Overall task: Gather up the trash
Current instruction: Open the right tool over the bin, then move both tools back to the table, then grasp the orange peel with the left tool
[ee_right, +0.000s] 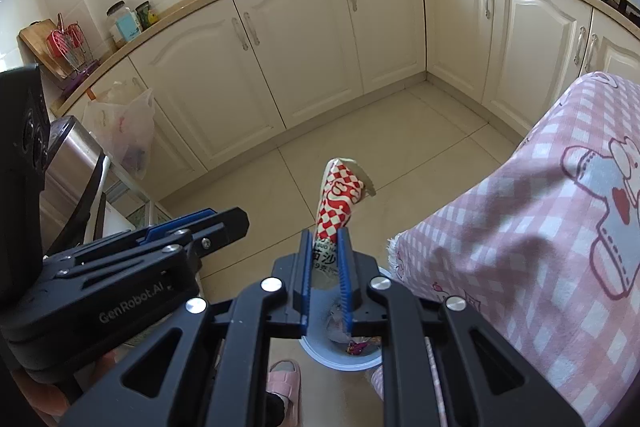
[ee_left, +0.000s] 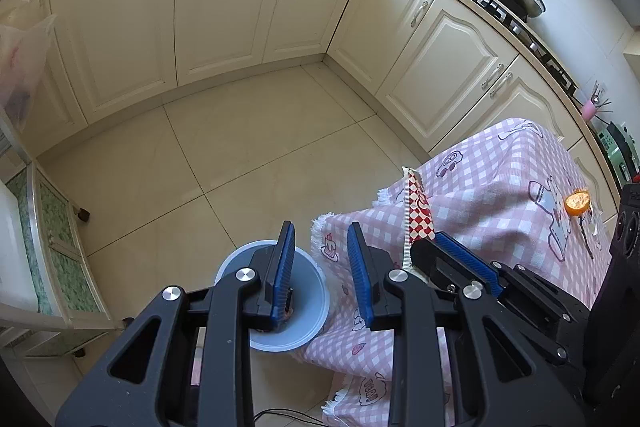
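The right claw [ee_right: 325, 239] is clenched on a red-and-white checkered wrapper [ee_right: 339, 193], whose lower end sits pinched between the two blue pads while the crumpled upper part sticks up and forward past the fingertips. Directly beneath that claw, on the tiled floor [ee_right: 360, 143], stands a pale blue bin [ee_right: 320, 351] with a few scraps of trash already lying inside it. The bin sits just beside the hanging edge of the pink checked tablecloth [ee_right: 520, 227] that covers the table.

The left claw [ee_left: 321, 241] hangs released over the same bin [ee_left: 308, 279], its blue pads apart with nothing between them; one finger reaches over the bin's opening, the other stands in front of the cloth [ee_left: 500, 179]. In the left wrist view the wrapper [ee_left: 420, 211] shows beside the right claw's body [ee_left: 464, 259]. Farther along the table, an orange piece of fruit peel [ee_left: 577, 202] rests on the cloth, well apart from both claws. A pink slipper [ee_right: 285, 381] is visible on the floor near the bin.
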`<state>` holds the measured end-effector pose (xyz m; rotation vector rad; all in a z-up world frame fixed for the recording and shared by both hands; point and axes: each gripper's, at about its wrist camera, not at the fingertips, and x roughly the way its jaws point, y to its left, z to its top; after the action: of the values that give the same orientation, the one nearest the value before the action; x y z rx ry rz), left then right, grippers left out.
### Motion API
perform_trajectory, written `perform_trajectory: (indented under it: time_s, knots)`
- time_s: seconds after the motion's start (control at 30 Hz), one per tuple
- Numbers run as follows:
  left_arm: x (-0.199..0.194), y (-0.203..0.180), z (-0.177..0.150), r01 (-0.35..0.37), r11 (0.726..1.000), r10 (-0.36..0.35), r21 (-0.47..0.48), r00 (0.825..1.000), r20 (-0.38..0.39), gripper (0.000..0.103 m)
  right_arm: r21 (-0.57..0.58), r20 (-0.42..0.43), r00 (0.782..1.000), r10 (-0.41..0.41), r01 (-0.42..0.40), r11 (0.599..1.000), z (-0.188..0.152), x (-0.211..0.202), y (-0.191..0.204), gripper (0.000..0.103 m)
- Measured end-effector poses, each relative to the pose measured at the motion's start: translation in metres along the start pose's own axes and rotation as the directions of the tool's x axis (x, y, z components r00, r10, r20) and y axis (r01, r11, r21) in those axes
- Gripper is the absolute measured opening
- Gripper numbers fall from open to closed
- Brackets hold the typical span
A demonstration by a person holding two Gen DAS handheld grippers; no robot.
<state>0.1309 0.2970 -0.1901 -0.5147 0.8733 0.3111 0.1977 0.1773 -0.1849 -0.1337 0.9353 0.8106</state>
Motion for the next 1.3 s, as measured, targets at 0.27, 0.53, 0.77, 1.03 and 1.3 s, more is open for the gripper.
perform_trajectory:
  time_s: [0.27,0.53,0.77,1.03,1.3]
  knots:
    - [-0.008,0.002,0.002,-0.003,1.0,0.003,-0.014,1.0,0.015,0.026,-0.023,0.021,1.0,0.001,0.0,1.0,0.005,-0.002,0.004,0.015]
    - [-0.02,-0.008,0.001,0.002,1.0,-0.002,-0.001,1.0,0.03,0.026,-0.006,0.045,0.999,-0.005,0.005,1.0,0.006,-0.021,-0.002,0.015]
    - [-0.045,-0.04,0.003,0.027,0.999,-0.03,0.045,0.997,0.075,0.03,0.044,0.121,0.991,-0.052,0.047,0.998,0.009,-0.068,-0.026,0.015]
    - [-0.067,-0.129,0.002,0.098,0.978,-0.119,0.182,0.987,0.109,0.037,0.136,0.248,0.95,-0.191,0.161,0.978,0.006,-0.156,-0.085,0.017]
    - [-0.056,-0.228,-0.012,0.172,0.936,-0.199,0.308,0.978,0.058,0.041,0.277,0.288,0.892,-0.349,0.271,0.922,-0.02,-0.228,-0.18,0.019]
